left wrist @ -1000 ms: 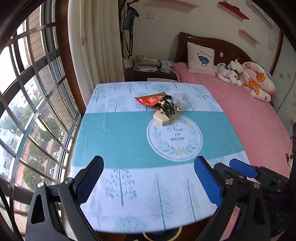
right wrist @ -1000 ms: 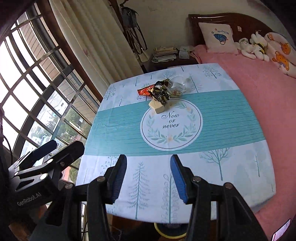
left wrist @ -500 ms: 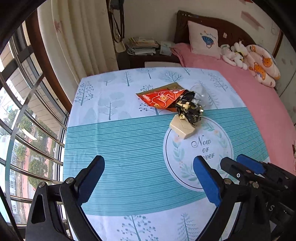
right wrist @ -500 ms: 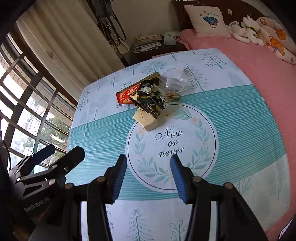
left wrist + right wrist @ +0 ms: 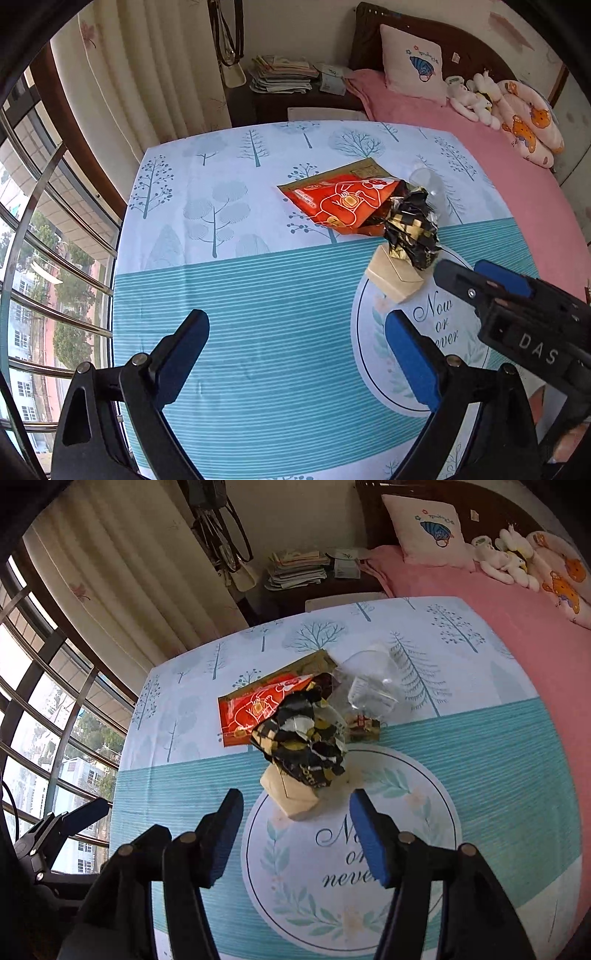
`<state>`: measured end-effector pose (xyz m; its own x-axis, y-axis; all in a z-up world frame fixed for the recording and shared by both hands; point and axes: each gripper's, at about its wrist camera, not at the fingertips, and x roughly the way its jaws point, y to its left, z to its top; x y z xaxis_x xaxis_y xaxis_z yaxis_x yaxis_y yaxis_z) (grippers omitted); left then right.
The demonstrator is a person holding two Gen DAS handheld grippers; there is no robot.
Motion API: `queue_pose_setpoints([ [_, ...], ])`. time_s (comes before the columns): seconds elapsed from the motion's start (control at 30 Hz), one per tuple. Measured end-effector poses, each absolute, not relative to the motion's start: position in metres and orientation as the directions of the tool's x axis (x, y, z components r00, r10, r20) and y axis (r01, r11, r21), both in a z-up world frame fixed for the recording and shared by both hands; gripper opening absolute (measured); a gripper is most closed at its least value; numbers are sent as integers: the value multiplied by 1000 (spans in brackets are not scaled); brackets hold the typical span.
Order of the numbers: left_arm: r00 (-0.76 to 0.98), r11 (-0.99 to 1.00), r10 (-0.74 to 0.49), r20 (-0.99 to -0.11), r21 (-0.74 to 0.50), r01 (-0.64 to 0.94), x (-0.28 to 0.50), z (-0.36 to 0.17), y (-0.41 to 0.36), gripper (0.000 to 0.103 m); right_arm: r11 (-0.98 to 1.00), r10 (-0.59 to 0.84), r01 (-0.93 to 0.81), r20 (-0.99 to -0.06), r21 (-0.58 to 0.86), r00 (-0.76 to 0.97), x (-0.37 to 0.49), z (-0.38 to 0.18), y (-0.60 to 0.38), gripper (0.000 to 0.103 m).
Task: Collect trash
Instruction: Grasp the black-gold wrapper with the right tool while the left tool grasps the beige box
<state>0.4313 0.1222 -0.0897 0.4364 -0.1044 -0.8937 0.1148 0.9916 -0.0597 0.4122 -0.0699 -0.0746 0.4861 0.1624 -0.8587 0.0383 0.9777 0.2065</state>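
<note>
A trash pile lies mid-table: an orange snack bag [image 5: 345,205] [image 5: 255,710], a crumpled black and gold wrapper [image 5: 412,229] [image 5: 304,746] resting on a beige folded paper [image 5: 393,278] [image 5: 295,795], a clear plastic piece [image 5: 369,683] and a small wrapper [image 5: 364,727]. My right gripper [image 5: 295,834] is open and empty, just short of the beige paper; it also shows in the left wrist view [image 5: 480,280]. My left gripper [image 5: 295,354] is open and empty over the teal stripe, left of the pile.
The table [image 5: 221,295] has a tree-print cloth with a round "Now or never" emblem [image 5: 369,849]. A window with bars [image 5: 44,258] is at the left, a pink bed [image 5: 517,177] at the right, a nightstand with papers [image 5: 284,77] behind.
Both grippers have moved forward over the table toward the trash pile, which now looks much larger. The right gripper's jaws have opened wider.
</note>
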Motion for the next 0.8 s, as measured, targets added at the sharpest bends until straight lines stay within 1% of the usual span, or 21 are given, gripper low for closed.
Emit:
queue_pose_setpoints([
  [0.2,425,992,-106,-899,-63,113,440,-95,123,95,984,144,26,-867,178,478,445,-87,-60,73],
  [0.43,409,990,-114,-906,-67,127,446,-101,120,95,993,87,30,-884,113,459,467,-106,-54,73],
  [0.47,404,989,-116,-907,-70,128,447,-102,119,95,994,82,32,-885,109,459,468,-107,-56,67],
  [0.5,399,989,-122,-909,-76,131,448,-103,118,95,992,92,34,-880,122,466,467,-107,-59,57],
  [0.53,395,988,-127,-910,-80,133,448,-103,117,95,989,108,38,-875,143,472,465,-106,-62,57],
  [0.57,391,987,-134,-911,-86,138,449,-104,116,95,986,120,43,-871,160,476,463,-105,-65,53],
  [0.6,387,986,-140,-911,-91,142,449,-105,114,95,983,137,41,-866,178,482,460,-103,-69,43],
  [0.8,352,975,-183,-918,-124,184,454,-111,94,95,969,157,91,-857,230,490,441,-99,-94,43],
])
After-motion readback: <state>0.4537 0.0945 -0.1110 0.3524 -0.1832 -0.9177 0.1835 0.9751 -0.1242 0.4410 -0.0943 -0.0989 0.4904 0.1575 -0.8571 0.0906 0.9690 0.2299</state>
